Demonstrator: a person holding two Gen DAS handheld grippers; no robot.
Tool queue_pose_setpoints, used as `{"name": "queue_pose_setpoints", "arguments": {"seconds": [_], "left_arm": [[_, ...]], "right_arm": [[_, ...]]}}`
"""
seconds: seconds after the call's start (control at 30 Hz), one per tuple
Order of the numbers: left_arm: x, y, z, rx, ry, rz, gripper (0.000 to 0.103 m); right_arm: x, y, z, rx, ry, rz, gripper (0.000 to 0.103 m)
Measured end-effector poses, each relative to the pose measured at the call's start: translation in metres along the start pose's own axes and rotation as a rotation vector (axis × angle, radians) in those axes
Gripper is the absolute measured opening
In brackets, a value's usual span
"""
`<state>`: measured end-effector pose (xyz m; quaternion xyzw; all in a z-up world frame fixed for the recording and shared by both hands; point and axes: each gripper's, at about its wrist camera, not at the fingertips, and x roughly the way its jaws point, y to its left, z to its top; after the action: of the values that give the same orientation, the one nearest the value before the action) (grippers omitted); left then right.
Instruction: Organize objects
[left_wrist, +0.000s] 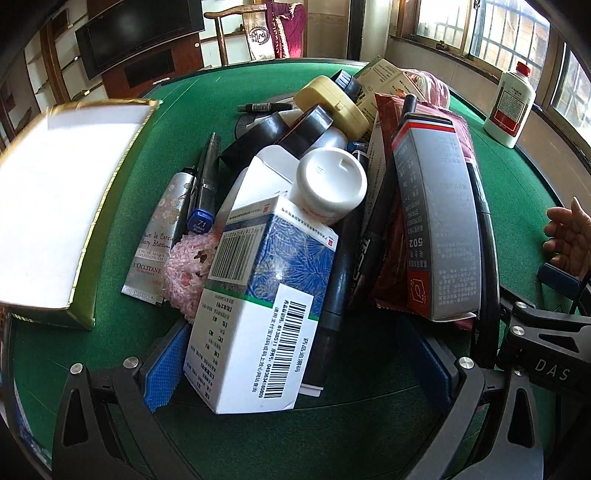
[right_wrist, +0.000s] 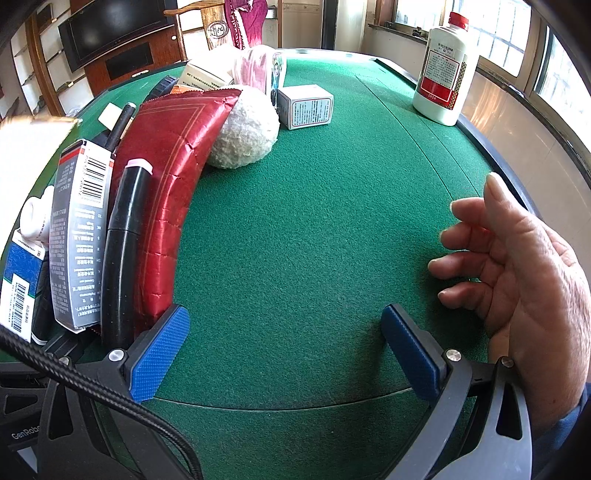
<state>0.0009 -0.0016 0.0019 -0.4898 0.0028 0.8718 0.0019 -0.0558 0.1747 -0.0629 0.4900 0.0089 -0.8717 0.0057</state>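
Observation:
A heap of small items lies on the green felt table (left_wrist: 517, 192). Nearest in the left wrist view is a blue-and-white medicine box (left_wrist: 258, 295), lying between the pads of my open left gripper (left_wrist: 291, 332), with a gap on its right side. Behind it are a white bottle cap (left_wrist: 332, 184), black tape rolls (left_wrist: 295, 125), a hand cream tube (left_wrist: 159, 236), a blue marker (left_wrist: 203, 184) and a grey 502 box (left_wrist: 436, 221). My right gripper (right_wrist: 284, 314) stands open over bare felt, its left pad beside a red packet (right_wrist: 177, 177) and a black tube (right_wrist: 125, 240).
A white gold-edged box (left_wrist: 55, 203) sits at the left. A white bottle with a red cap (right_wrist: 443, 70) stands at the far right edge. A white fluffy ball (right_wrist: 243, 129) and a small white box (right_wrist: 306, 105) lie beyond the heap. A person's hand (right_wrist: 517, 266) hovers right of my right gripper.

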Motion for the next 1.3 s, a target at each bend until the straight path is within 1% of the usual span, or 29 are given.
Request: {"name": "queue_pose_setpoints", "arguments": {"seconds": [1.3], "left_arm": [[-0.0011, 0.0023, -0.0019, 0.002, 0.000, -0.001, 0.102]], "right_arm": [[0.0011, 0.0026, -0.0031, 0.000, 0.000, -0.001, 0.103]]}}
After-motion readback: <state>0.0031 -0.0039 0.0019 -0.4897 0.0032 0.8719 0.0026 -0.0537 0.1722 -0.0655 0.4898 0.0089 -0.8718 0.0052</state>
